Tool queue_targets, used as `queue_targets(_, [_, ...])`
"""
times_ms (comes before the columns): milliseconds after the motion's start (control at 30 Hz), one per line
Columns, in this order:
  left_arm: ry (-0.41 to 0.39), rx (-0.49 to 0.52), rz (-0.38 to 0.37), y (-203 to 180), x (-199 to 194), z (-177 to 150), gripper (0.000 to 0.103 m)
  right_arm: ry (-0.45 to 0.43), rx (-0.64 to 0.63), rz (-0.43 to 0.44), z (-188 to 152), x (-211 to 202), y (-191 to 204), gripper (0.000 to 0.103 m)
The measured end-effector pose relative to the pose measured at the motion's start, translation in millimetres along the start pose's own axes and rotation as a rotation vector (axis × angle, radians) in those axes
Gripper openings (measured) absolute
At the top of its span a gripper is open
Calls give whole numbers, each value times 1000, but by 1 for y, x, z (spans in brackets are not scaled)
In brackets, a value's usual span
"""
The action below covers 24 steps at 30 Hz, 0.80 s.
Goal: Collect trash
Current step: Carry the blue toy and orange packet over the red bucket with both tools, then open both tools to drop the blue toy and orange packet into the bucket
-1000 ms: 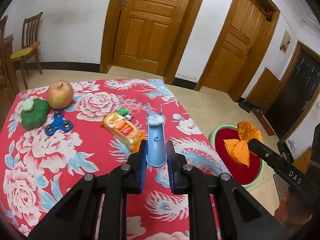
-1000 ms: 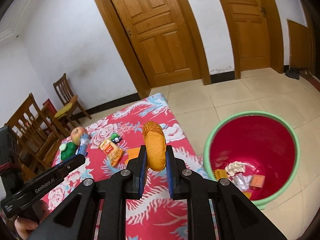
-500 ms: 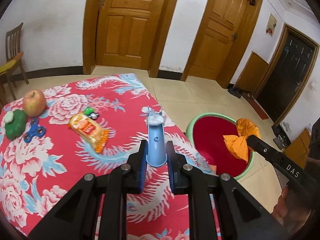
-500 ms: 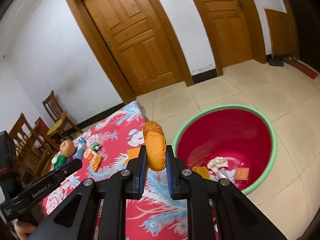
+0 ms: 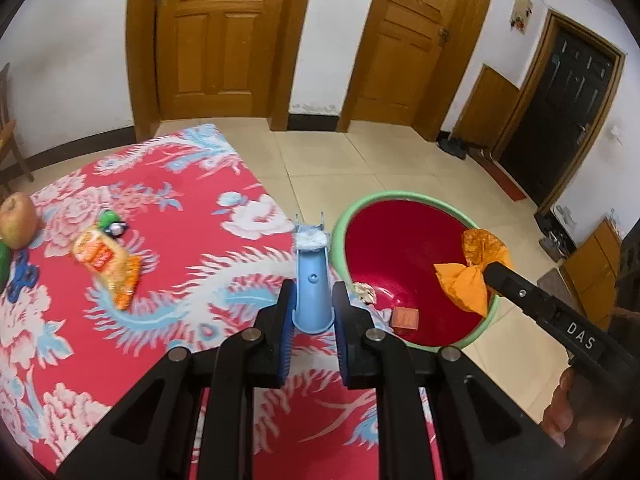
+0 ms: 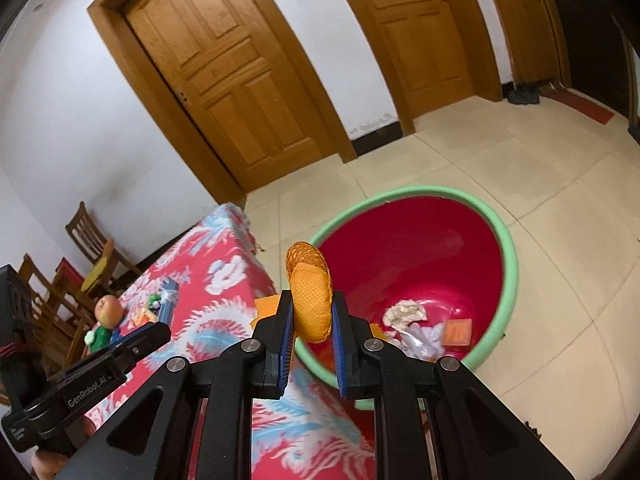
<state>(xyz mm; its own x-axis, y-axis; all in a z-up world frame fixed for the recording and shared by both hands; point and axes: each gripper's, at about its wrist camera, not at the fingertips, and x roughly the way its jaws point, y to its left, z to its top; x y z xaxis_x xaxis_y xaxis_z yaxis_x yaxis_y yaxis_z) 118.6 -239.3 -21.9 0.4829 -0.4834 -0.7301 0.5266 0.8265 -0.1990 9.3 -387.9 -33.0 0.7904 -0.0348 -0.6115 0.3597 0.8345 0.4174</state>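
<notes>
Left wrist: gripper [image 5: 312,312] angled downward

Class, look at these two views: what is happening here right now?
A person is clearing trash from a table with a red floral cloth. The left gripper is shut on a blue plastic scoop; the right gripper is shut on an orange mesh wrapper. Both are near the red basin, which already holds scraps.

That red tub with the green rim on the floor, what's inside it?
Inside the red plastic tub with a green rim lie a crumpled beige paper wad, clear plastic wrapping and a small orange packet. The gripper fingers and orange mesh hide its near corner.
</notes>
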Motion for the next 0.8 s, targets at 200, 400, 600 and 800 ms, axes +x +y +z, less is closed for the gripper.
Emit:
queue_targets(200, [41, 36, -16, -18, 22, 1, 17, 23, 29, -27, -1, 7, -16, 18])
queue_targets(400, [81, 62, -34, -30, 44, 1, 17, 41, 61, -53, -2, 14, -36, 18])
queue_targets(600, [112, 92, -66, -45, 63, 2, 17, 62, 71, -92, 0, 21, -52, 20])
queue_targets(800, [133, 106, -86, -54, 74, 2, 17, 79, 87, -120, 1, 26, -63, 21])
